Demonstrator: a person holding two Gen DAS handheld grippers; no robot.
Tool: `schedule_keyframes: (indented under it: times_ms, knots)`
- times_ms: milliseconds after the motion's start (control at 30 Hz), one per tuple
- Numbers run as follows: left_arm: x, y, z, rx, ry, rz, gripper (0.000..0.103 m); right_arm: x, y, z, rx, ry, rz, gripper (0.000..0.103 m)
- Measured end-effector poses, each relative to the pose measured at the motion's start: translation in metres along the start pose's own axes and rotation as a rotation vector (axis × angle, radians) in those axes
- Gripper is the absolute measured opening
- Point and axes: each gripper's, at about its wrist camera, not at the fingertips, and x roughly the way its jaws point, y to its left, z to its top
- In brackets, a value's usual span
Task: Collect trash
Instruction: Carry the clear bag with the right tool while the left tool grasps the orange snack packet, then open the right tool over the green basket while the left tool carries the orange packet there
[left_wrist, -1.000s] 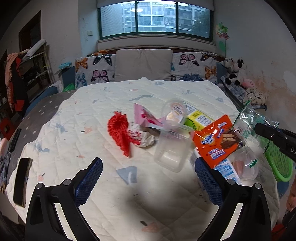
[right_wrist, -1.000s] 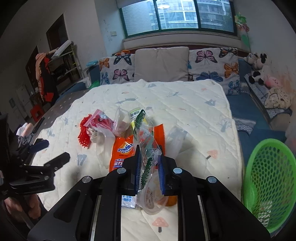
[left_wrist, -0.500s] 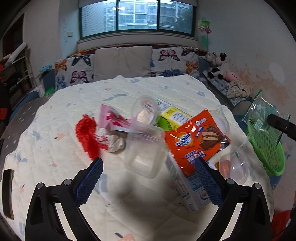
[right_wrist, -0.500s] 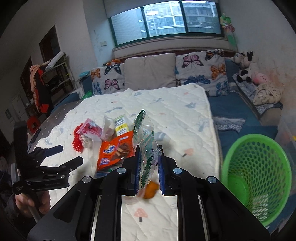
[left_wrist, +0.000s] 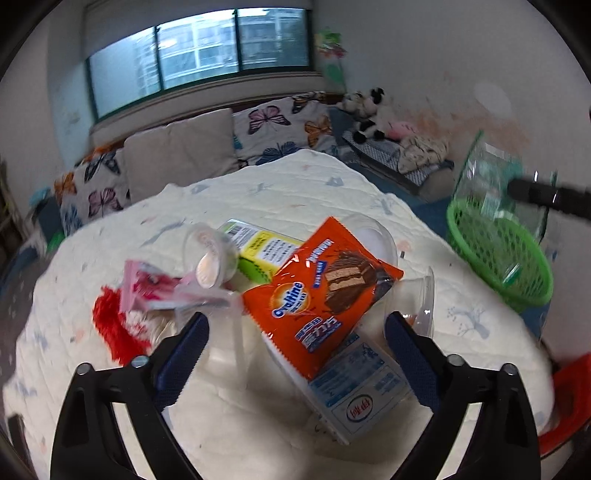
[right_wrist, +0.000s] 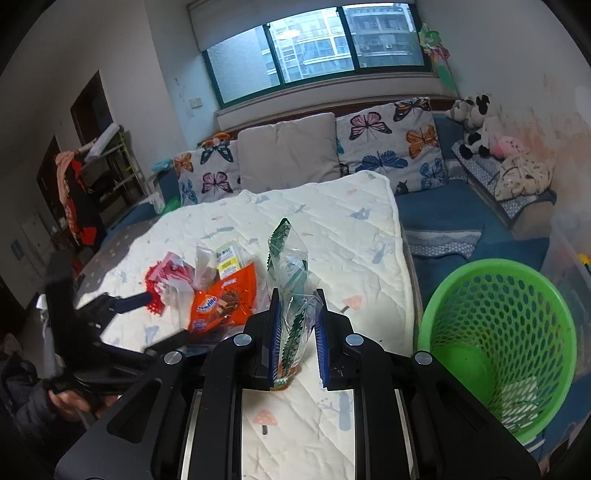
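Note:
My right gripper (right_wrist: 297, 332) is shut on a clear plastic bag with green edges (right_wrist: 290, 273), held upright above the bed's right side, left of the green mesh basket (right_wrist: 498, 332). In the left wrist view the bag (left_wrist: 491, 184) hangs over the basket (left_wrist: 495, 254). My left gripper (left_wrist: 295, 332) is open and empty, low over the trash pile, its fingers either side of an orange Ovaltine wrapper (left_wrist: 317, 291). Around it lie a blue-white carton (left_wrist: 362, 395), a clear tub (left_wrist: 225, 332), a yellow-green box (left_wrist: 262, 251), a cup (left_wrist: 210, 254), a pink packet (left_wrist: 147, 291) and red netting (left_wrist: 114, 328).
The trash lies on a white quilted mattress (right_wrist: 332, 229). Butterfly pillows (right_wrist: 388, 136) line the headboard. Soft toys (right_wrist: 476, 125) sit at the right wall. A blue floor strip (right_wrist: 443, 236) runs between bed and basket. The basket holds some trash (right_wrist: 517, 398).
My right gripper has carried the bag rightward, toward the basket. My left gripper has moved forward and lower, close over the Ovaltine wrapper, still open.

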Motion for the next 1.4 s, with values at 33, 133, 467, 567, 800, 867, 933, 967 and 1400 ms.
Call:
schedule_keyframes:
  times_ms: [33,133,467,567,800,867,933,967,1400]
  knots:
    - [0.002,0.000,0.000,0.005,0.010,-0.006,0.080,-0.001,0.000,0.001,0.001,-0.002,-0.001,0.017]
    - [0.011,-0.001,-0.002,0.023,0.024,-0.016,0.076,-0.004,-0.003,0.002,0.001,-0.007,-0.007,0.017]
    - [0.028,-0.008,-0.005,0.103,0.034,-0.031,0.052,-0.001,-0.012,-0.001,0.021,0.003,-0.023,0.017]
    - [0.031,-0.007,-0.005,0.098,0.040,-0.047,0.036,-0.002,-0.012,-0.002,0.026,0.003,-0.029,0.017]
    - [0.016,0.002,0.000,0.035,0.011,-0.101,0.012,-0.008,-0.020,-0.005,0.043,-0.007,-0.047,0.017]
    - [0.010,0.004,0.001,0.007,0.001,-0.129,0.008,-0.010,-0.023,-0.006,0.050,-0.009,-0.054,0.017]
    - [0.003,0.004,0.003,-0.002,-0.010,-0.130,0.006,-0.014,-0.026,-0.008,0.054,-0.010,-0.067,0.017]
    - [-0.001,0.003,0.003,-0.006,-0.015,-0.138,0.005,-0.015,-0.027,-0.009,0.056,-0.011,-0.073,0.017]
    - [-0.040,-0.028,0.032,-0.020,-0.077,-0.261,0.004,-0.033,-0.061,-0.022,0.089,-0.023,-0.143,0.017]
